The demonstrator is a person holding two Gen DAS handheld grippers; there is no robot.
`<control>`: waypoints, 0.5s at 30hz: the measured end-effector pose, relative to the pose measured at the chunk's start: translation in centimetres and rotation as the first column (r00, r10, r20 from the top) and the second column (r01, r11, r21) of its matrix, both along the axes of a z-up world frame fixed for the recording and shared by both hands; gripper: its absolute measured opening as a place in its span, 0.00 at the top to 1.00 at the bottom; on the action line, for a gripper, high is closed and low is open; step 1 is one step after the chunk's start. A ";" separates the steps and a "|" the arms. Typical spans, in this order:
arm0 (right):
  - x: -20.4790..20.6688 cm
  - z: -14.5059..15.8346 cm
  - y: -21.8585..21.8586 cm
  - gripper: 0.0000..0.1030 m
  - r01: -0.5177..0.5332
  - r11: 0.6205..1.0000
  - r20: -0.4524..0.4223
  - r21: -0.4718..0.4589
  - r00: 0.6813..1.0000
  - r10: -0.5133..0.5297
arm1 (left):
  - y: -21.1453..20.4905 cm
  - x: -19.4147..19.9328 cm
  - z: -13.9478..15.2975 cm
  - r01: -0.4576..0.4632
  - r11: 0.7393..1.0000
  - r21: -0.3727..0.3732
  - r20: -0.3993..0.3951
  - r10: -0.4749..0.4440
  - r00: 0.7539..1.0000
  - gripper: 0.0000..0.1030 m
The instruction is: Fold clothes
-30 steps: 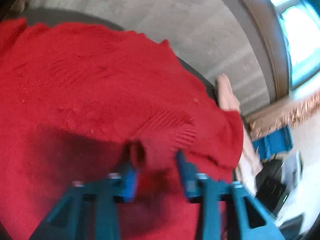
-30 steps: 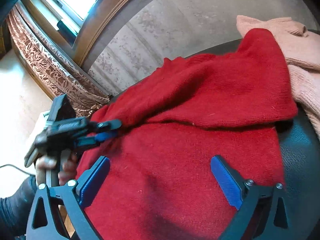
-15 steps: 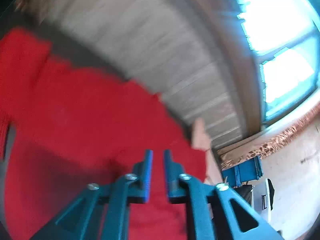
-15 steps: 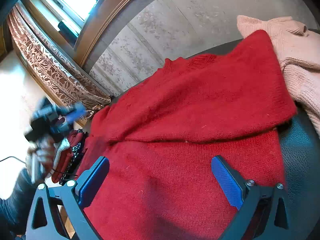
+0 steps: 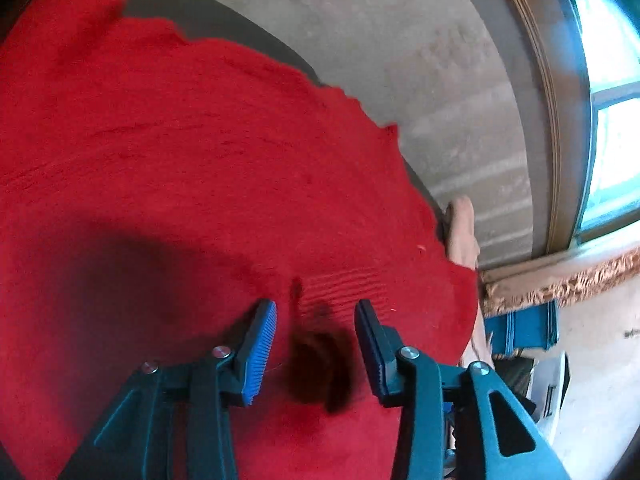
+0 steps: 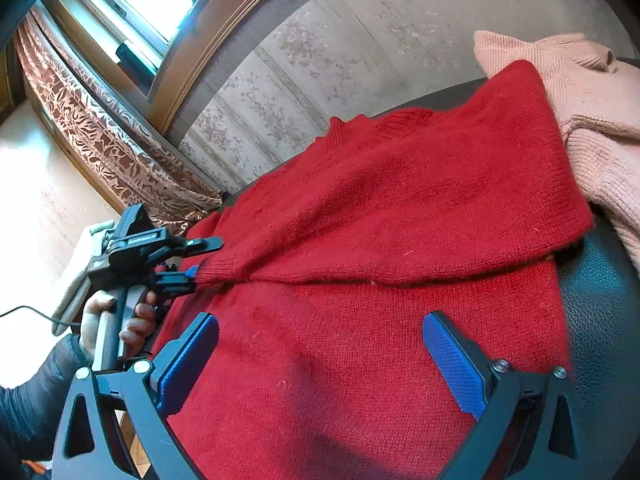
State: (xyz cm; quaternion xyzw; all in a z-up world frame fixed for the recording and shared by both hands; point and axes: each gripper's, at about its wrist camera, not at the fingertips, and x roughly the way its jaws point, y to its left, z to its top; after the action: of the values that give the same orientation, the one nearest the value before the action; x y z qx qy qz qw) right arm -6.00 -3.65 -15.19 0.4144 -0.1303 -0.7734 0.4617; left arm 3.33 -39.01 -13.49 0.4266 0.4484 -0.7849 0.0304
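Note:
A red knitted sweater lies spread on a dark leather surface, one sleeve folded across its body. In the left wrist view the sweater fills most of the frame. My left gripper is open, its jaws either side of the ribbed sleeve cuff without closing on it. It shows in the right wrist view at the cuff's end. My right gripper is wide open and empty, hovering over the sweater's lower body.
A pink knitted sweater lies at the right beside the red one, on the dark leather surface. A patterned wall, a window and a brown lace curtain stand behind. A blue crate sits below.
My left gripper swung away nearly shut, then came back to the sleeve cuff with its jaws open. The sleeve now lies flat across the sweater. My right gripper stayed open in place.

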 end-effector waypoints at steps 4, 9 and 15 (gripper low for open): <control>0.0 0.1 0.1 0.00 0.000 1.000 0.000 -0.005 1.000 0.000 | 1.1 -1.4 -0.2 0.029 1.000 -0.011 0.029 -0.029 0.999 0.58; 0.0 0.2 0.1 0.00 0.000 1.000 0.001 -0.009 1.000 0.000 | 0.5 -1.2 0.2 -0.052 0.998 -0.018 -0.005 0.052 0.999 0.94; 0.1 0.2 0.1 0.00 -0.001 1.000 -0.001 -0.011 1.000 0.001 | -1.7 -0.9 6.7 -0.108 0.994 -0.015 -0.207 0.102 0.973 0.95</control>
State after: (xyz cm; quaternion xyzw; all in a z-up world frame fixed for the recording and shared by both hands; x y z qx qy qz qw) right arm -5.89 -3.55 -14.97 0.4116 -0.1343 -0.7725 0.4645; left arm 2.43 -40.67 -6.75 0.3183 0.4608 -0.8279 0.0309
